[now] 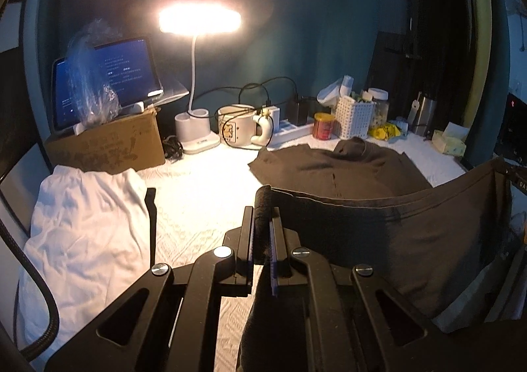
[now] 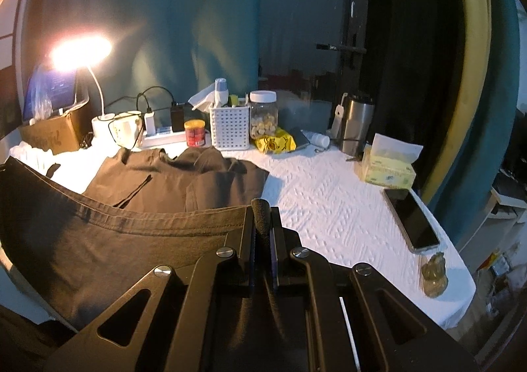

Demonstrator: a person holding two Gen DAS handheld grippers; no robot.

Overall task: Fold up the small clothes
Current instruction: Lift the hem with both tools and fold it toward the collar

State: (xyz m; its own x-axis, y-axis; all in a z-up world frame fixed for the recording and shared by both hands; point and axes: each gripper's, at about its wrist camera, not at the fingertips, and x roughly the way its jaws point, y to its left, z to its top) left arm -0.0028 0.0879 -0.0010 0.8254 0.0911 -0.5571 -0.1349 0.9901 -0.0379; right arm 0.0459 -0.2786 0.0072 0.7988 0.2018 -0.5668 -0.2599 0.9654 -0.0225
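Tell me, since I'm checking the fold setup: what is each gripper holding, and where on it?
Both hold the dark garment by its hemmed edge: the left gripper pinches one end, the right gripper the other, the hem stretched between.

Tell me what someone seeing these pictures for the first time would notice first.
First the glaring desk lamp at the back of the table, left of the clutter of jars and a white basket. Then the dark garment up front, its hem stretched between the left gripper and the right gripper, both clamped on the cloth, with the rest lying on the white tablecloth. A white garment lies crumpled at the left.
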